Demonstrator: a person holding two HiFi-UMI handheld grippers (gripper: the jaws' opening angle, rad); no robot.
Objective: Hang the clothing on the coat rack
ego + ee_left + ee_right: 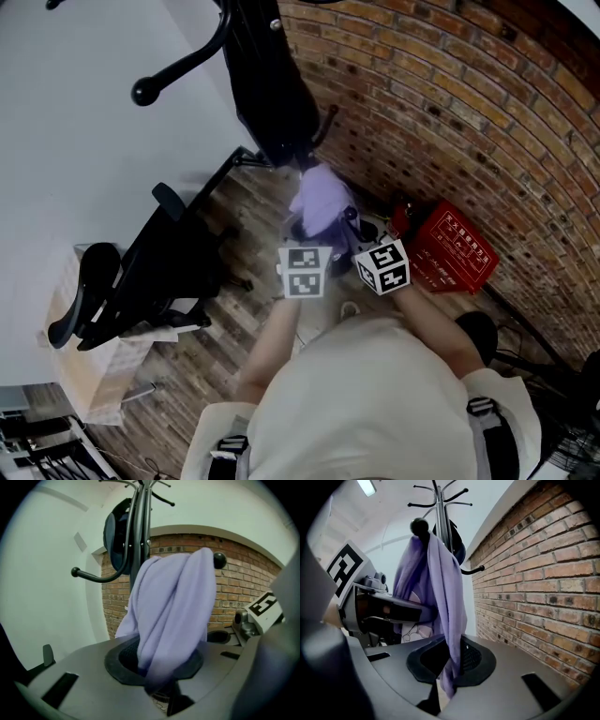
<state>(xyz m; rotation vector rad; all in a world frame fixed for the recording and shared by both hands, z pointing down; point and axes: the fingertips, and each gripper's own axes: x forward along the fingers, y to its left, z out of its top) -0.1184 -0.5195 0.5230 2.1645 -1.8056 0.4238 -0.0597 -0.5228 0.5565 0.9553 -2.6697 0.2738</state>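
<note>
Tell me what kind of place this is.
Probably an office or studio corner: a black office chair, a coat rack beside a brick wall, and a wood-plank floor.

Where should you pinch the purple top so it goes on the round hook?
Probably the bunched folds hanging below the round knob, coming from underneath. The purple top is limp and seems to drape from that knob, so only gathered cloth gives jaws something thick to clamp. The left gripper and the right gripper are both shut on such folds.
</note>
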